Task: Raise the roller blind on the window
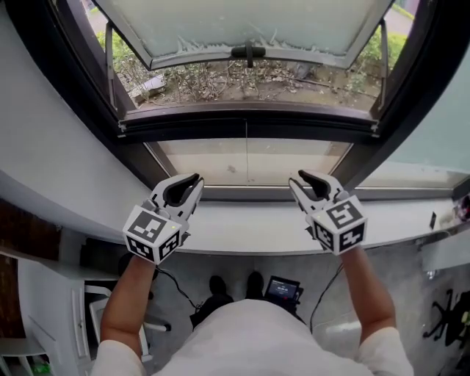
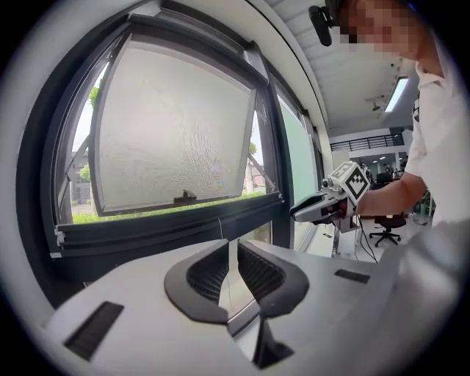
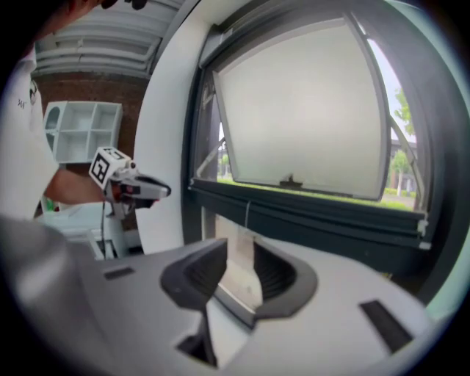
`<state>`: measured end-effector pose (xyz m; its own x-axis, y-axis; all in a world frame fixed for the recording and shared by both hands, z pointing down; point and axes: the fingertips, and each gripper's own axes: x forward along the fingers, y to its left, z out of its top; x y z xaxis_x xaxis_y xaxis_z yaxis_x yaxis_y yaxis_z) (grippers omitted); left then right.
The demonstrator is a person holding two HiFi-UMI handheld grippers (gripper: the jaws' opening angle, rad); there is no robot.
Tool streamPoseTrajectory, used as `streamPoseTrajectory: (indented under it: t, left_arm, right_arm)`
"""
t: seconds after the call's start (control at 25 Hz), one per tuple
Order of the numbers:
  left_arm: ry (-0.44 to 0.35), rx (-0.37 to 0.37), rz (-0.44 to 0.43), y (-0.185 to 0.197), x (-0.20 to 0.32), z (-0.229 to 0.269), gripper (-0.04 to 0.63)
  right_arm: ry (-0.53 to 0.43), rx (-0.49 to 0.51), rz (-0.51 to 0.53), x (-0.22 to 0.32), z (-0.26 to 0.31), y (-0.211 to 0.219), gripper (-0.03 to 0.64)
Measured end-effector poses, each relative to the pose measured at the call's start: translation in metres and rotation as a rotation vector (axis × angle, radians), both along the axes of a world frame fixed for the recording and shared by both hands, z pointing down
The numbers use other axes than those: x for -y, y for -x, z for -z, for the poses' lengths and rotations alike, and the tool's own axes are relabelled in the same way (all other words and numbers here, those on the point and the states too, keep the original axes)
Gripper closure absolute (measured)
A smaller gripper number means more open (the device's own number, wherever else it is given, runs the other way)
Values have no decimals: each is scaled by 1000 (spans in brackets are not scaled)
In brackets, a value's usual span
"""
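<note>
Nearest, above the long white window sill (image 1: 242,224), the left claw (image 1: 197,181) is closed on nothing and the right claw (image 1: 299,178) stands open and empty, both pointing to the window. Farther, between them, a thin pale cord (image 1: 247,158) hangs before the low pane of the dark window frame (image 1: 250,125). Farthest is the frosted glass sash (image 1: 242,22), tilted open outward; the roller blind itself I cannot make out.
</note>
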<state>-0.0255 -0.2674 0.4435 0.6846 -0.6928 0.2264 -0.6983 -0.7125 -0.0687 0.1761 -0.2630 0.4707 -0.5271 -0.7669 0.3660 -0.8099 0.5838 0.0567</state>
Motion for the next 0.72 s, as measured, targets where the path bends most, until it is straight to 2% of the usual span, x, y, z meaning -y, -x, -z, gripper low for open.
streamPoseTrajectory:
  t: [0.32, 0.72]
  left_arm:
    - [-32, 147, -57, 7, 31, -11, 483]
    - [-80, 294, -48, 28, 73, -20, 459]
  right_arm:
    - [-62, -175, -25, 31, 11, 9, 502]
    - [-144, -405, -24, 74, 14, 24, 469]
